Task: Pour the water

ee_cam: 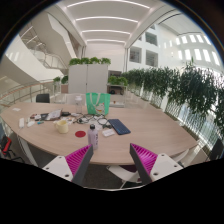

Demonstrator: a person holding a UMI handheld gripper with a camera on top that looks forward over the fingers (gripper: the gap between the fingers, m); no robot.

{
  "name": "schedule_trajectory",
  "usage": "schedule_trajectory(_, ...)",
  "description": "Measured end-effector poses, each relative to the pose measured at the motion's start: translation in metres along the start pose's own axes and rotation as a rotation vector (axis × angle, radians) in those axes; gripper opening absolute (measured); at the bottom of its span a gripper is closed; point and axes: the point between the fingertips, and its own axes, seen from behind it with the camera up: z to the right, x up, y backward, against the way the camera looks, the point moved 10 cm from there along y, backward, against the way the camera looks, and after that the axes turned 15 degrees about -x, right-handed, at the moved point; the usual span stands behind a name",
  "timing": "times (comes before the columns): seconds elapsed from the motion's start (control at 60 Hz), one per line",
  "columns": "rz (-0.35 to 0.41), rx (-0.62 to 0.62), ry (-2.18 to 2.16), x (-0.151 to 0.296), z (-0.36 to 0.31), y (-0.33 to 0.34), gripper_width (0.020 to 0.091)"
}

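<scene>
My claw (108, 160) wide, empty; bottle (93, 136) frame centre on tabletop (150, 125), just ahead. Ungrasped; pouring all left, I judge.

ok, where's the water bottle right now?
In the gripper view, the water bottle stands on the wooden table, just ahead of the open gripper, nearer its left finger, beside the dark notebook.
</scene>
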Motion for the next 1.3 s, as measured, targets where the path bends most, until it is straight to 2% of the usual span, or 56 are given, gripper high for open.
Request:
schedule_trajectory(0.133, 0.060, 0.045, -0.049, -0.041, -0.058, -0.040, 0.0831)
schedule_trajectory(0.3, 0.088, 0.086, -0.095, -0.081, -0.140, -0.134, 0.0828)
schedule_trajectory(0.4, 0.135, 0.094, -0.123, -0.076, -0.173, -0.188, 0.0825)
schedule_trajectory(0.467, 0.120, 0.050, -0.126, -0.080, -0.186, -0.223, 0.0825)
schedule_trajectory(0.683, 0.154, -0.021, -0.067, -0.080, -0.205, -0.313, 0.0825)
schedule_trajectory(0.733, 0.152, -0.014, -0.057, -0.079, -0.210, -0.325, 0.0790)
schedule_trajectory(0.767, 0.142, 0.005, -0.054, -0.080, -0.214, -0.332, 0.0713)
schedule_trajectory(0.8, 0.127, 0.031, -0.050, -0.081, -0.217, -0.337, 0.0591)
schedule_trajectory(0.817, 0.122, 0.040, -0.050, -0.081, -0.217, -0.337, 0.0572)
schedule_trajectory(0.933, 0.137, 0.033, -0.068, -0.081, -0.219, -0.339, 0.0536)
schedule_trajectory(1.033, 0.145, 0.067, -0.079, -0.081, -0.226, -0.340, 0.0535)
schedule_trajectory(1.067, 0.139, 0.072, -0.082, -0.080, -0.225, -0.342, 0.0500)
schedule_trajectory(1.15, 0.078, 0.070, -0.123, -0.078, -0.224, -0.350, 0.0469)
schedule_trajectory(1.233, -0.055, 0.066, -0.221, -0.063, -0.217, -0.356, 0.0422)
schedule_trajectory(1.3, -0.047, 0.041, -0.265, -0.034, -0.207, -0.360, 0.0419)
